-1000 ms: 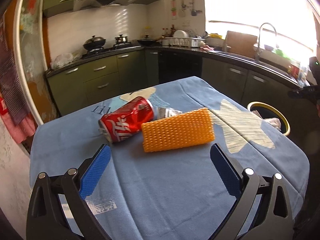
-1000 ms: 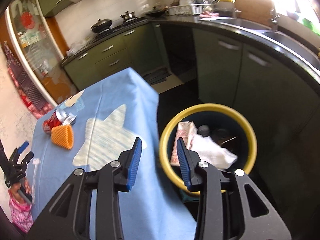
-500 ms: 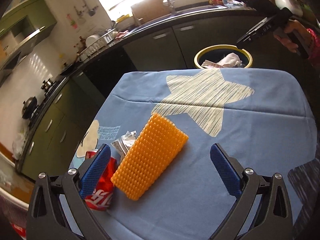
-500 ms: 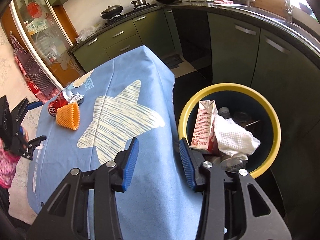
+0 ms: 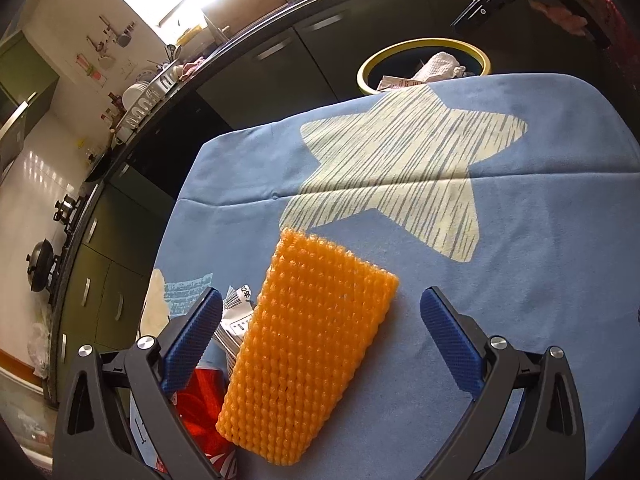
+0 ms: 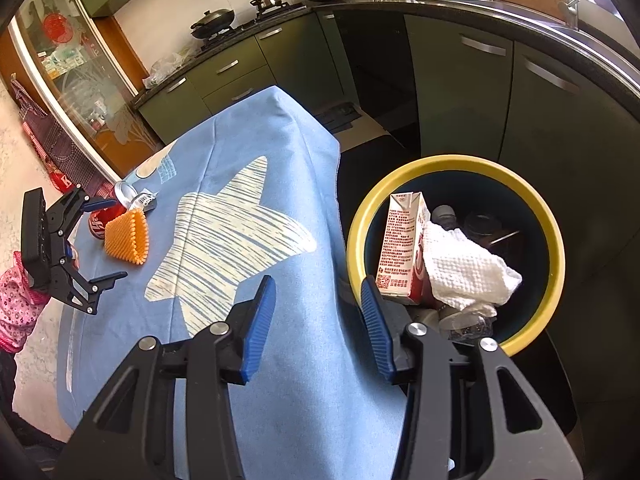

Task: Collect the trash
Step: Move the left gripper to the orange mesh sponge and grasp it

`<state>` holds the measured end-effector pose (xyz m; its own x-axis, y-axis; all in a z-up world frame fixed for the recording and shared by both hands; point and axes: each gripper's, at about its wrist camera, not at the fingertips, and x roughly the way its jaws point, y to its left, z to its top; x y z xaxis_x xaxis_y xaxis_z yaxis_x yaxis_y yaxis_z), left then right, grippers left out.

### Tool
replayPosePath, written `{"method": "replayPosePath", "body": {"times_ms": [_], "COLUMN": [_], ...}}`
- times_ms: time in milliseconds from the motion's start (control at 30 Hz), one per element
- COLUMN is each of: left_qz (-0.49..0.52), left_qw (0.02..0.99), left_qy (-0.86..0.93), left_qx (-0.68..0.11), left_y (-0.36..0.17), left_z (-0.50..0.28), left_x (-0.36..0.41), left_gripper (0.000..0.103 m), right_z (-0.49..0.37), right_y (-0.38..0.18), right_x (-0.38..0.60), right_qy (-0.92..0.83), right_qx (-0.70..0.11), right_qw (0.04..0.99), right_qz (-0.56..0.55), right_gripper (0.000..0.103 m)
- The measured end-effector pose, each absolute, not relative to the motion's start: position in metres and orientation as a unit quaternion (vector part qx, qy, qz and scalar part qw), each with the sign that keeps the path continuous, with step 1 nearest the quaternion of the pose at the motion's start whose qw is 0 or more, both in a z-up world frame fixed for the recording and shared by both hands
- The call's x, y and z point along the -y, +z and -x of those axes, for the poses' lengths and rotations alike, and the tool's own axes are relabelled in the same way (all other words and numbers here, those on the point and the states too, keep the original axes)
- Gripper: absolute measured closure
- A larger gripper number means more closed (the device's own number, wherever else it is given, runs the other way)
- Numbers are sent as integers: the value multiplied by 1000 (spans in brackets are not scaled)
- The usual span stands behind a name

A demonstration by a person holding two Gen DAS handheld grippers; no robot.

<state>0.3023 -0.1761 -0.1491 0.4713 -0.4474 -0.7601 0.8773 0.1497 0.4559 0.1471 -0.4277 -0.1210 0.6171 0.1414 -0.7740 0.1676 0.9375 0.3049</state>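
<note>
On the blue-clothed table (image 5: 520, 280), a red soda can (image 5: 200, 408) lies beside orange foam netting (image 5: 308, 360), which the released left tool (image 5: 320, 344) straddles; the right tool (image 6: 316, 320), empty, its jaws just widened, hangs beside the yellow-rimmed trash bin (image 6: 556, 240).

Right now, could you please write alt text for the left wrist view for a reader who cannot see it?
The open left claw frames an orange foam net sleeve lying on a blue star-print tablecloth, with a red can and a crumpled wrapper beside it. Beyond the table stands a yellow-rimmed bin already holding trash.
</note>
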Motion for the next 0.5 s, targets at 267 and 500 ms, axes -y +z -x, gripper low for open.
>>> {"method": "replayPosePath", "body": {"times_ms": [267, 500], "left_qz": [-469, -459], "left_qw": [711, 711], "left_qy": [-461, -463], "left_qx": [-249, -265], "left_y": [-162, -159], "left_z": [-316, -311], "left_x": [182, 181], "left_gripper": [31, 64], "right_z": [-153, -150], "right_y": [-125, -121], "right_x": [429, 429], "right_qy": [-2, 1], "right_qx": [-442, -435], "right_qw": [879, 881], "right_qz": [-180, -185], "right_gripper": [60, 60]}}
